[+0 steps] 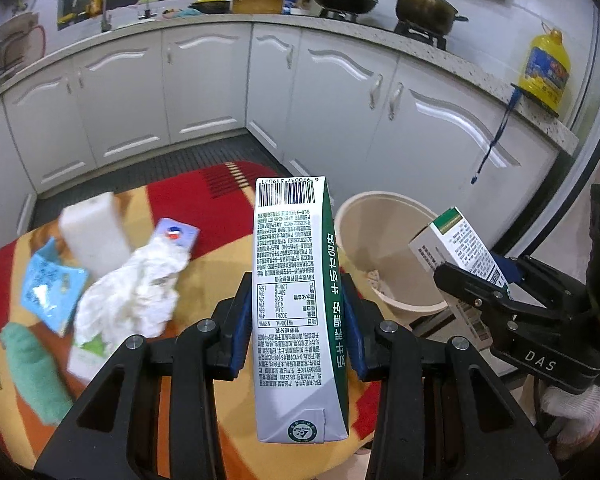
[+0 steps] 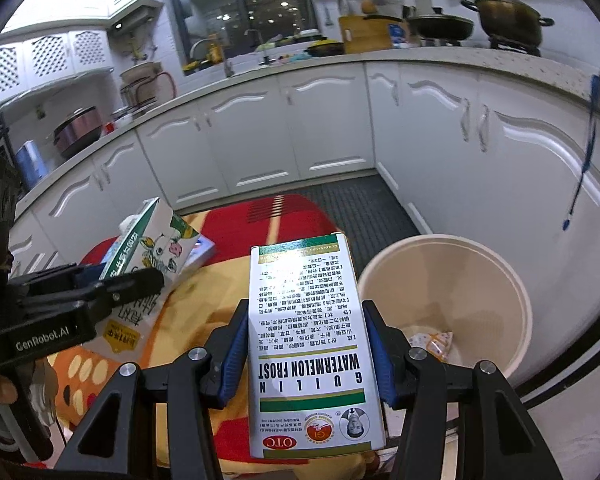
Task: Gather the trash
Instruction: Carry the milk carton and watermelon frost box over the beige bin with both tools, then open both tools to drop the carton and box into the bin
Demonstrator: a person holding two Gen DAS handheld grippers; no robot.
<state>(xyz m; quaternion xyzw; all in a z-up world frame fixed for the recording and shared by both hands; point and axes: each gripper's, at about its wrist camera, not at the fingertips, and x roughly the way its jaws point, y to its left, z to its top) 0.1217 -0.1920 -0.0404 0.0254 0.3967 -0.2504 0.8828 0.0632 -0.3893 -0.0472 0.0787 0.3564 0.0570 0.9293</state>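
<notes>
Both hands are loaded: the left gripper (image 1: 296,320) pinches a milk carton (image 1: 296,300) upright between its blue pads, and the right gripper (image 2: 306,344) clamps a medicine box (image 2: 308,344), both near the beige bin (image 2: 480,248). A wrapper or two already lie inside. On the table (image 1: 220,248) remain crumpled tissue (image 1: 136,292), a blue packet (image 1: 48,284) and more.

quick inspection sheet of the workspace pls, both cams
surface: table under a red, orange and yellow cloth
job's things: milk carton; medicine box; beige bin with some scraps inside
clutter: crumpled tissue, blue packet, white block, green cloth
grippers: left gripper shut on the carton; right gripper shut on the box
cables: blue cord hanging off the counter
surroundings: white kitchen cabinets, pots on the stove
</notes>
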